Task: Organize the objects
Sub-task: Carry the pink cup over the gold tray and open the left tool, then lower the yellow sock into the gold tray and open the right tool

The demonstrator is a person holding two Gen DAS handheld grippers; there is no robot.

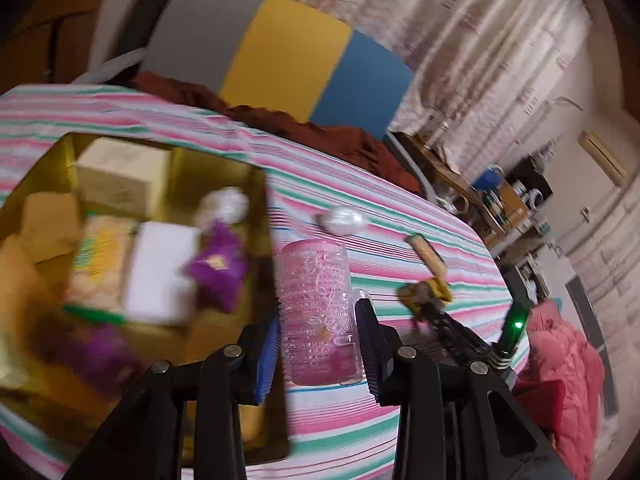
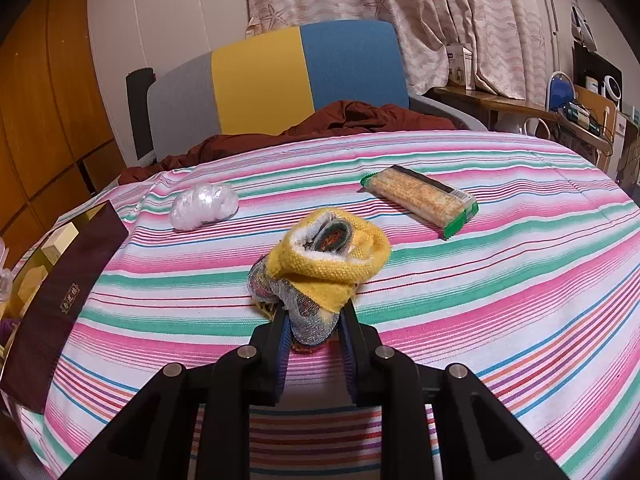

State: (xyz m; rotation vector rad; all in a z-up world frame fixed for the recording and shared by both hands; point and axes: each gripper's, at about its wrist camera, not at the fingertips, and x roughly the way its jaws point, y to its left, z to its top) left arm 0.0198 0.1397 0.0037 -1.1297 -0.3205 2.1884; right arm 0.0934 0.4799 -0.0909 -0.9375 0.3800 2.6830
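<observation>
My left gripper [image 1: 318, 320] is shut on a pink ribbed plastic cup [image 1: 316, 312] and holds it over the striped cloth, just right of the gold-lined box [image 1: 256, 200]. The box holds small cartons, a cracker pack, a white packet and purple pouches. My right gripper [image 2: 314, 320] is shut on a yellow and grey rolled cloth bundle [image 2: 324, 268] above the table. A white plastic wad [image 2: 202, 205] and a cracker pack [image 2: 424, 198] lie on the cloth beyond it. The bundle also shows in the left wrist view [image 1: 426, 292], as does the white wad [image 1: 340, 220].
The table carries a pink, green and white striped cloth [image 2: 500, 300]. The box's dark outer wall [image 2: 64, 300] is at the left. A grey, yellow and blue chair [image 2: 280, 80] with a brown garment [image 2: 360, 118] stands behind. A cluttered desk [image 2: 560, 112] is at the right.
</observation>
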